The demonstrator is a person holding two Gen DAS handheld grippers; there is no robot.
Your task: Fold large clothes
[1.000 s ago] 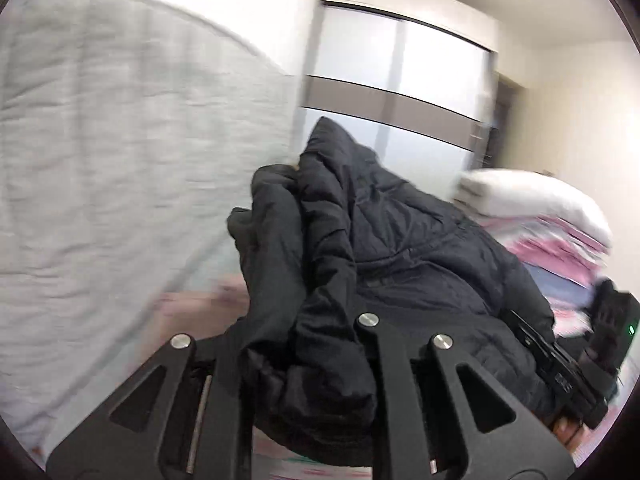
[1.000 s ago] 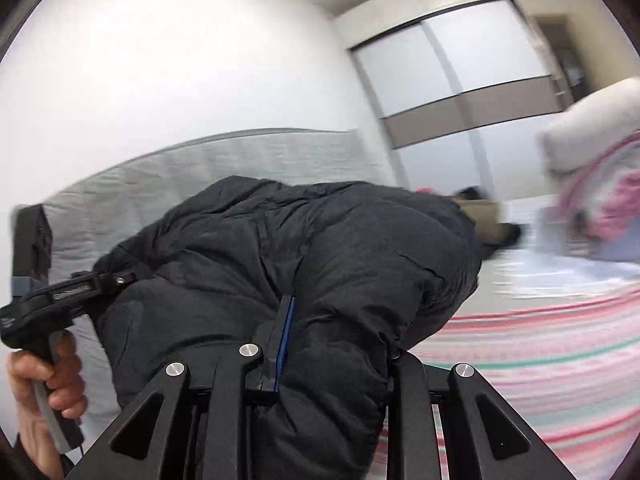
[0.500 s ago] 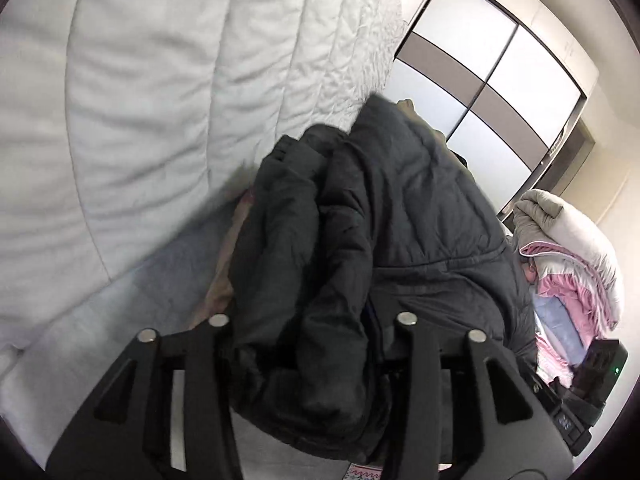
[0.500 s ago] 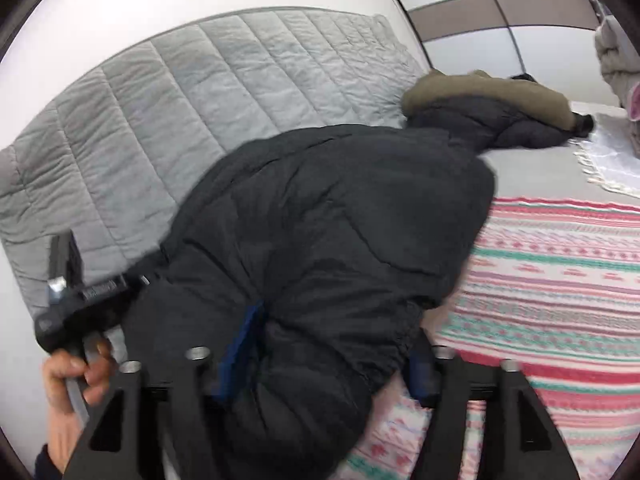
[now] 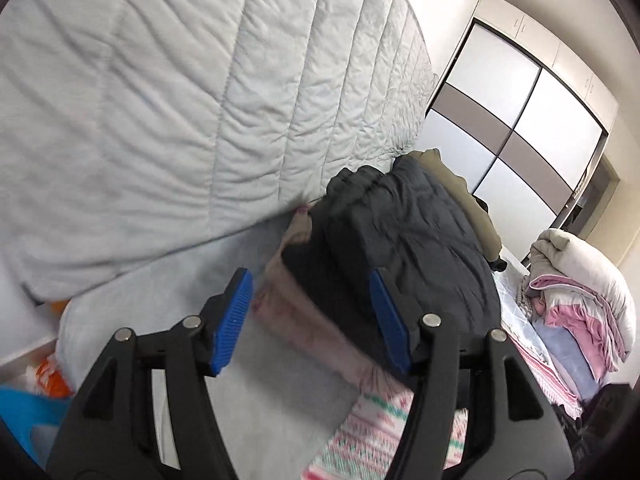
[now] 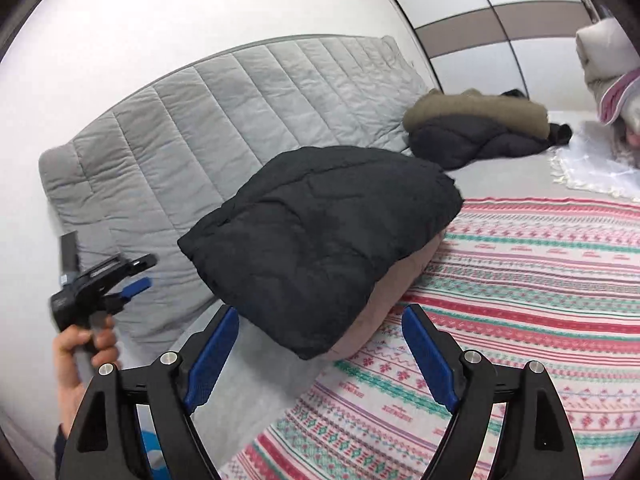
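Grippers (image 6: 320, 354) apart; jacket (image 6: 320, 240) folded

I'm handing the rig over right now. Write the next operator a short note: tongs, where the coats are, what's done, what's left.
Left tongs: open, holding nothing, just short of the folded black puffer jacket.
Right tongs: open, empty, in front of the same jacket.
The jacket sits as a folded bundle on a pinkish folded item, at the edge of the striped blanket, near the grey quilted headboard.
A second dark coat with an olive fur hood lies crumpled farther back on the bed.
Done: black jacket looks folded and set down.
Left: probably the fur-hood coat.
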